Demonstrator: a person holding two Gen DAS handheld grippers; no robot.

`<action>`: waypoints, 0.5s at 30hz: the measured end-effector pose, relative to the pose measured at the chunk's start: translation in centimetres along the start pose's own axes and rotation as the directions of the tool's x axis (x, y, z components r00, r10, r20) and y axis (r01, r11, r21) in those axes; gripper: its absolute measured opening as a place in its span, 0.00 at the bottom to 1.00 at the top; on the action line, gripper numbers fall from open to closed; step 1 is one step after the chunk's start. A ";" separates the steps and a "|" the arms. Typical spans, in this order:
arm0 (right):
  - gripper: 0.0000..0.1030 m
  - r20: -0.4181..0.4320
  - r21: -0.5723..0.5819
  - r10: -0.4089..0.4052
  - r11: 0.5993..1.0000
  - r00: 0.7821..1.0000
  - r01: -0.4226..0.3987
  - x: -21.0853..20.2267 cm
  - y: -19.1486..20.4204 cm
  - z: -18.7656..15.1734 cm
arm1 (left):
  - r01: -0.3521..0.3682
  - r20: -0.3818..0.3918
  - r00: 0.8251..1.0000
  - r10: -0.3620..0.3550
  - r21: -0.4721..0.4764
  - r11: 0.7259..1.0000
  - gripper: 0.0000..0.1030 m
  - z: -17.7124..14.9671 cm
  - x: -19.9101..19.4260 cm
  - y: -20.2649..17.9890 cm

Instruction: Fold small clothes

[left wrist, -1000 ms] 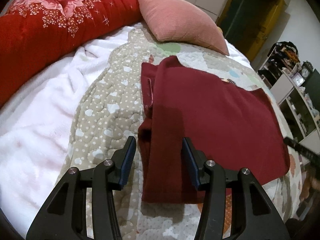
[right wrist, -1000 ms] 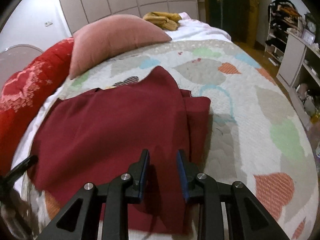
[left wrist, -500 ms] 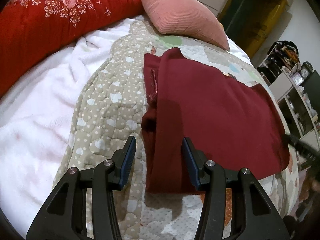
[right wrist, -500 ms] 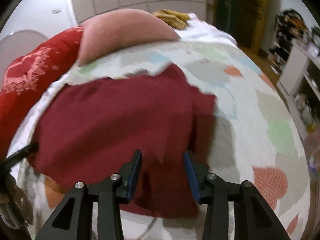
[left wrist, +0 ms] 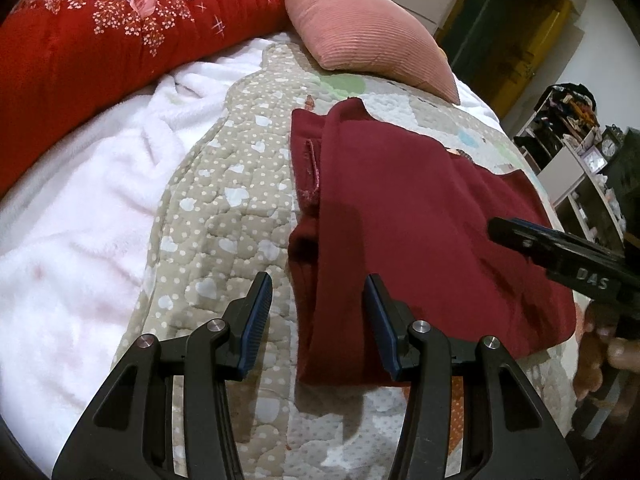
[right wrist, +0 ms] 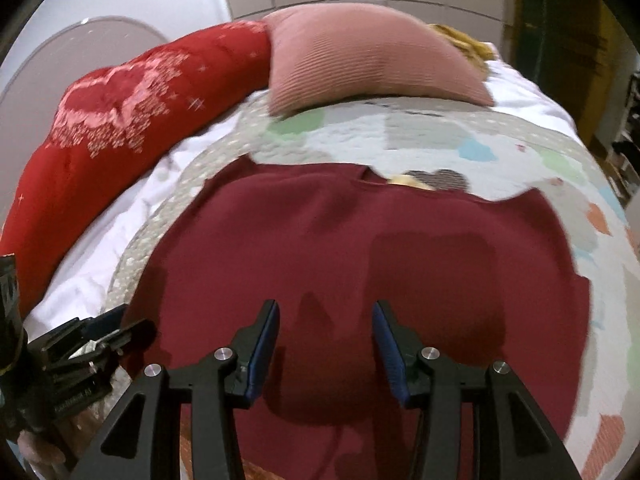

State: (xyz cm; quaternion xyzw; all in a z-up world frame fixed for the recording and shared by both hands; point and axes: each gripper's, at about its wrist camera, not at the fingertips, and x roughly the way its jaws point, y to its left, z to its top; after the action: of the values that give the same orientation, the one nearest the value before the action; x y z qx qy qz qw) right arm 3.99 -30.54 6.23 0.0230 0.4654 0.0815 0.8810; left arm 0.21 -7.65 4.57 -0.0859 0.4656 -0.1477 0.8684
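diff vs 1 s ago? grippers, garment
The right gripper opened wider and swung left, from the maroon garment's right folded edge to over its middle; in the left wrist view it reaches further across the cloth. The left gripper stayed open, easing slightly forward over the left folded edge. Nothing was grasped or released. The garment, pink pillow and red quilt stayed put.

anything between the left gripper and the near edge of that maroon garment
Nothing visible. The left gripper hangs open just above the folded near edge of the maroon garment, with only bare quilt beside it. The right gripper is off at the far side.
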 end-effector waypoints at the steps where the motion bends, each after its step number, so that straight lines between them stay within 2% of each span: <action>1: 0.45 -0.009 -0.007 0.006 1.000 1.000 -0.006 0.5 0.4 0.2 | 0.002 -0.001 1.000 -0.002 0.000 1.000 0.46 0.0 0.0 0.0; 6: 0.46 -0.101 -0.055 -0.003 0.998 0.995 -0.002 3.8 1.9 0.6 | 0.009 -0.003 1.000 -0.009 -0.006 1.000 0.46 0.0 0.0 0.3; 9: 0.47 -0.109 -0.079 -0.023 0.997 0.994 0.014 4.3 2.5 1.2 | 0.013 -0.001 1.000 -0.013 -0.010 1.000 0.46 0.0 -0.2 0.4; 15: 0.47 -0.105 -0.056 0.025 0.998 0.994 -0.031 3.8 3.1 2.2 | 0.012 0.001 1.000 -0.012 -0.013 1.000 0.46 0.0 -0.3 0.6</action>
State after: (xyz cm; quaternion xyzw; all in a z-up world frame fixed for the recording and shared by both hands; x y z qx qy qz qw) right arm 7.55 -26.78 4.78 -0.0002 0.5080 0.1085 0.8545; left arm 0.16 -6.95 4.58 -0.0946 0.4654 -0.1497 0.8672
